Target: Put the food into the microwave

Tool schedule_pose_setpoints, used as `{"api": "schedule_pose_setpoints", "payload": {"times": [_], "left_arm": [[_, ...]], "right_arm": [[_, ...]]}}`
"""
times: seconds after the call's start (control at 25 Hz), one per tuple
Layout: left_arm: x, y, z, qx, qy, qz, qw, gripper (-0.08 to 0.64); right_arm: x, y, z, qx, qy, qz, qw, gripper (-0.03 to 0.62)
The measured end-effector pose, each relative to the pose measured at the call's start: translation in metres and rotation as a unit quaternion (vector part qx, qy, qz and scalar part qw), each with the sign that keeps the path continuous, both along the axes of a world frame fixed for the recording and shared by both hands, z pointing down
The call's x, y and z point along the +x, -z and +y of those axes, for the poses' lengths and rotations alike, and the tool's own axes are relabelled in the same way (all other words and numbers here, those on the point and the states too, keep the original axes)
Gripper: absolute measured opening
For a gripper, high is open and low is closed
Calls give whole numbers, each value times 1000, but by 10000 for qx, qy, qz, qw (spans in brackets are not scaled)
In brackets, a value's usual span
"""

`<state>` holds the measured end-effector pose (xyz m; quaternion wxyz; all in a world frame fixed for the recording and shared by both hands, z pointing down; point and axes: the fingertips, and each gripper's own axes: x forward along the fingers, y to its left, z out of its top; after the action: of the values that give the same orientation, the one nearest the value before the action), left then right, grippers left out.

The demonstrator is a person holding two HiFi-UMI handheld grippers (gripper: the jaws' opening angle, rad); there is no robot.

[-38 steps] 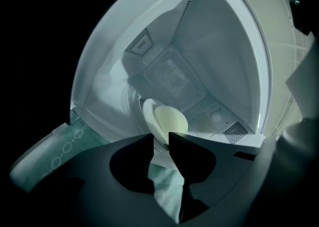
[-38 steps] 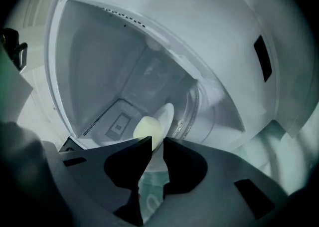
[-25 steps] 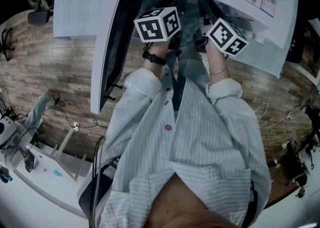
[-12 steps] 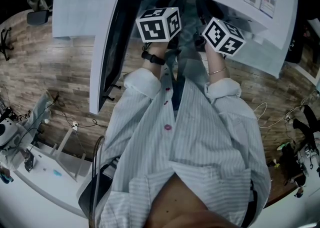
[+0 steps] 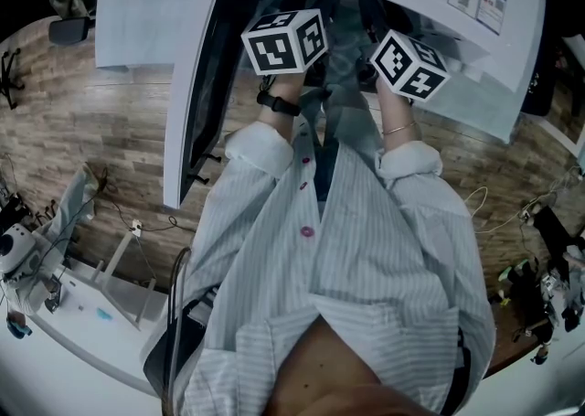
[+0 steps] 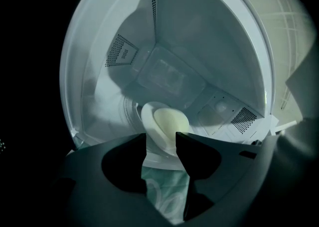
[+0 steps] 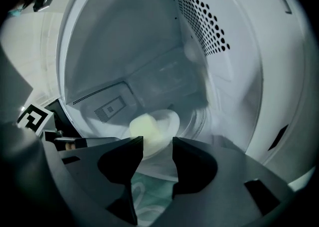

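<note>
A white plate (image 6: pixel 158 130) with a pale yellow lump of food (image 6: pixel 169 120) sits on the floor of the white microwave cavity (image 6: pixel 199 46). My left gripper (image 6: pixel 160 142) points into the cavity. Its jaws are opening, and the plate's near rim and a teal patterned surface (image 6: pixel 162 191) show in the gap, clear of the pads. My right gripper (image 7: pixel 157 145) faces the same plate (image 7: pixel 162 126) and food (image 7: pixel 144 125); its jaws are opening too, apart from the rim. In the head view only the two marker cubes (image 5: pixel 285 39) (image 5: pixel 409 63) show at the microwave's mouth.
The microwave door (image 5: pixel 196 85) hangs open at the left of the head view. Perforated vents (image 7: pixel 204 21) line the cavity's side wall. A wooden floor (image 5: pixel 82 140) lies below, with a white table edge (image 5: pixel 82 314) and cables at the lower left.
The right gripper's marker cube has rolled a little and the left cube has shifted slightly. Both hands stay at the microwave's mouth.
</note>
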<state>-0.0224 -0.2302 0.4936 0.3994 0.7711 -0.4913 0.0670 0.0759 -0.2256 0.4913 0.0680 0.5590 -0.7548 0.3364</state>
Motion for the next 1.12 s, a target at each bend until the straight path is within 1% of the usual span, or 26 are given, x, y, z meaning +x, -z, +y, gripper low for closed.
{"api": "schedule_pose_setpoints", "payload": {"times": [0.2,0.44,0.6,0.72,0.92,1.12], "left_arm": [[-2,2,0,14,8,25,10000,178],[2,5,6,85,-82,63,9999,178],[5,13,11,186,-157,253,9994,178],[7,20,16,284,-171,395,9987,176],[8,32,25,400,-141,502,9978,176],[12,50,34,563,-118,508,9971,176]], "right_arm": [[2,2,3,1,-41,-4,10000,184],[1,4,8,32,17,-134,9999,184],[-7,10,11,49,178,-393,9991,184],[-9,18,14,101,269,-470,9985,183],[-14,27,26,171,500,-557,9970,183],[-17,38,37,223,716,-669,9949,183]]}}
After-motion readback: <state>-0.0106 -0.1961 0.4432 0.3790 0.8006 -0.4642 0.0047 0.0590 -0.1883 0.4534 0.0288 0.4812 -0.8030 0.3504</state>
